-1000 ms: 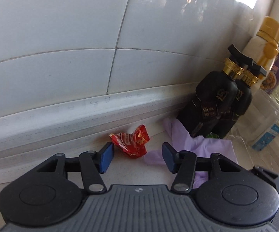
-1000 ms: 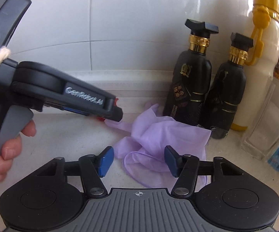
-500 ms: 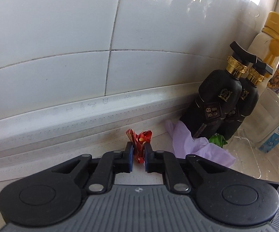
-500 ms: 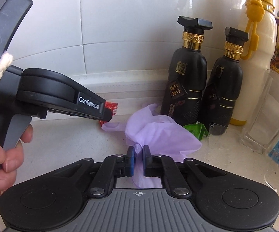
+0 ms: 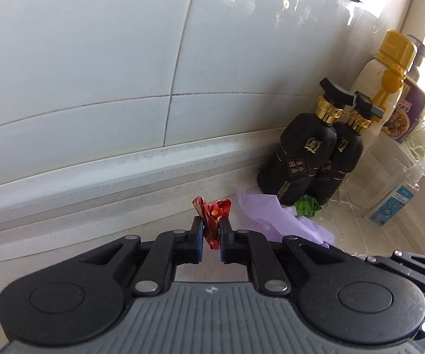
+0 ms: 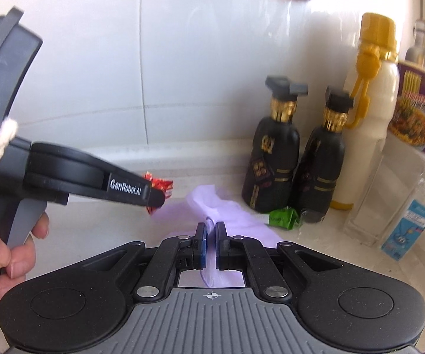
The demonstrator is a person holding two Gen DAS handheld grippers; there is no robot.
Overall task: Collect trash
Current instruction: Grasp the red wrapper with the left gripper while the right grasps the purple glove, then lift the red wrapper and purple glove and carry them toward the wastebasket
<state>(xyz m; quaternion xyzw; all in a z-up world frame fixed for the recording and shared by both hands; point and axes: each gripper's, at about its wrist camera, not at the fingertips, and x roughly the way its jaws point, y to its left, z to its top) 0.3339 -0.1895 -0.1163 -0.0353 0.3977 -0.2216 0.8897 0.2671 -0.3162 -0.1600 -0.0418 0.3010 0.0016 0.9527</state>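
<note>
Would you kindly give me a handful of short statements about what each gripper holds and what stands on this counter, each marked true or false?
1. The left gripper is shut on the red wrapper. True.
2. The right gripper is open and holds nothing. False: it is shut on the purple plastic bag.
3. A green wrapper lies by the black bottles. True.
4. The black bottles lie on their sides. False: they stand upright.

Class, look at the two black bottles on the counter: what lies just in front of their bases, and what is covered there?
A green wrapper lies by the black bottles. The purple glove covers the counter beside it.
</note>
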